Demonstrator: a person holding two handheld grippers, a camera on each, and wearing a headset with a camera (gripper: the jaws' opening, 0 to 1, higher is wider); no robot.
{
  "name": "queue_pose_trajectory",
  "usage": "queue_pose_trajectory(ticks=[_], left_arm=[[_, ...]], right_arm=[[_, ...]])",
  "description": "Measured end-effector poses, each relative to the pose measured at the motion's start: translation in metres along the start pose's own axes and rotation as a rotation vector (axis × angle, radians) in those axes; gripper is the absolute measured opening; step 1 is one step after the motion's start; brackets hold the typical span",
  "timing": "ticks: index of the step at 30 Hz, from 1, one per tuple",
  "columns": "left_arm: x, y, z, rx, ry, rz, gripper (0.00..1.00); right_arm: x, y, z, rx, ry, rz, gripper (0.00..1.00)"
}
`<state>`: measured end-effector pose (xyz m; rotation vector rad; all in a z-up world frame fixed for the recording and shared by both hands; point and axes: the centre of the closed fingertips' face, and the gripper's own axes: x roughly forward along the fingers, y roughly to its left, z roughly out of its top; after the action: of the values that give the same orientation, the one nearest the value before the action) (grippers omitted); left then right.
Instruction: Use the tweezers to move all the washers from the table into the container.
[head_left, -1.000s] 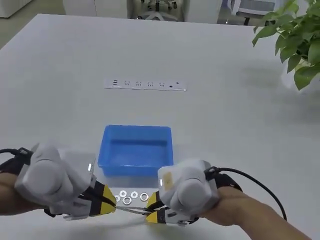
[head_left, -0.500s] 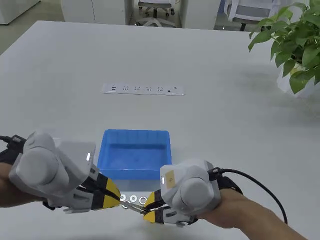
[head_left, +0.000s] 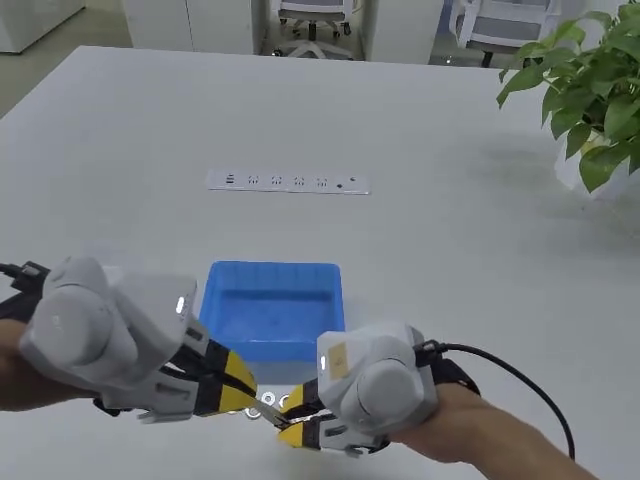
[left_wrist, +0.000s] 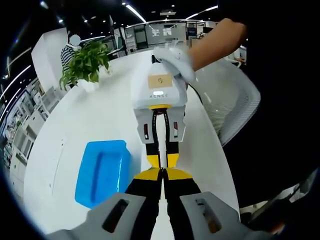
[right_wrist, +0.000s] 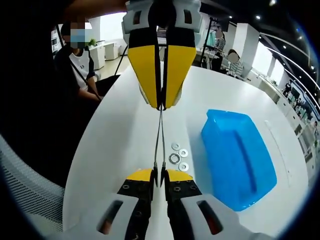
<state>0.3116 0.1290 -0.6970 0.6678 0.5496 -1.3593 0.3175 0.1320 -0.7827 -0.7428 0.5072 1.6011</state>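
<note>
white table (head_left: 450, 230) in open office, chairs (head_left: 500, 20) behind, plant (head_left: 585, 90) far right, power strip (head_left: 288, 182) mid-table. blue container (head_left: 272, 310) just beyond washers (right_wrist: 179, 155) lying on table. left gripper (head_left: 240, 385) and right gripper (head_left: 293, 420) each clenched on opposite ends of tweezers (right_wrist: 160, 135), beside washers.

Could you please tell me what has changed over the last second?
The left gripper has moved toward the right gripper, narrowing the gap between them. Both stay shut on the tweezers. The washers still lie on the table beside the blue container; nothing was taken or released.
</note>
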Motion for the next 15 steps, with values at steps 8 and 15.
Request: queue_pose_trajectory(ticks=[8, 15], left_arm=[[0.006, -0.001, 0.009, 0.012, -0.019, -0.006, 0.06], [0.011, -0.001, 0.016, 0.012, -0.036, -0.007, 0.06]], right_arm=[[0.003, 0.000, 0.002, 0.020, -0.017, -0.012, 0.11], [0.002, -0.002, 0.001, 0.050, -0.041, -0.029, 0.12]])
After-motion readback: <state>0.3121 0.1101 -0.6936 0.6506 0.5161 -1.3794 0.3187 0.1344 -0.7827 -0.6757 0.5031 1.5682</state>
